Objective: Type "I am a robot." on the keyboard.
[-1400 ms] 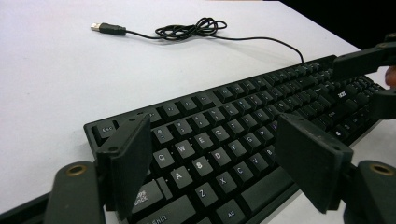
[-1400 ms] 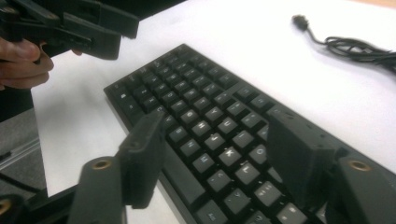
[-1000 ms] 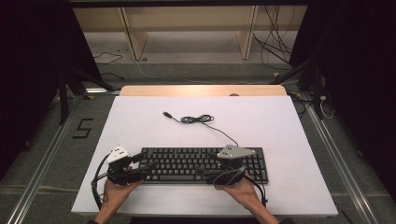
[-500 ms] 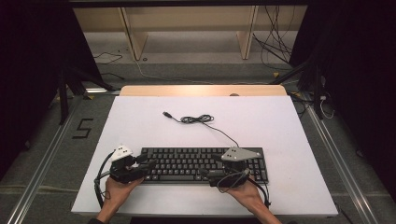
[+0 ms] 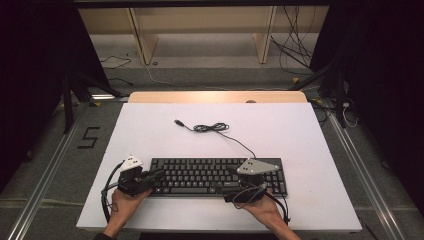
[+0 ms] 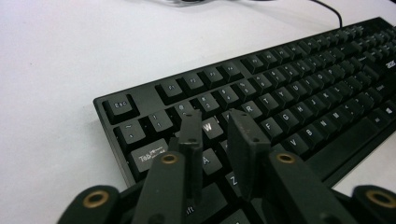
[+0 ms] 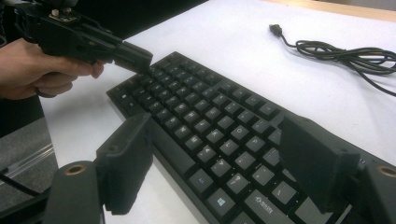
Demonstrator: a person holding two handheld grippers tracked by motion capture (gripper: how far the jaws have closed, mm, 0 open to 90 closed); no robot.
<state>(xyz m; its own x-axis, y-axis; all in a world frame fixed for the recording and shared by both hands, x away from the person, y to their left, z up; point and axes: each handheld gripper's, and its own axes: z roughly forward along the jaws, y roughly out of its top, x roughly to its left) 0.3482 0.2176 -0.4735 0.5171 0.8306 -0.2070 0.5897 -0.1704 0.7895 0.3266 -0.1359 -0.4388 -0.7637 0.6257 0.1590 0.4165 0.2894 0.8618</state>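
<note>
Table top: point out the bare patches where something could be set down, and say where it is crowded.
Free: the white table left of the coiled cable, the stretch right of it up to the wooden edge, and the right margin beside the keyboard. Crowded: the near edge, with the left gripper and right gripper over the keys.

Left gripper [image 6: 219,140] jaws have just been closing — right gripper [image 7: 219,158] gapes wide.

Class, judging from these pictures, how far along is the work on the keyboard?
Done: both tongs have reached the black keyboard. In hand: the left tongs, jaws just narrowing with nothing between them, hover over the keys near W; the right tongs stand wide across the keyboard's right part, pads not pressing. Left: any grip or lift; the USB cable lies loose on the table.
</note>
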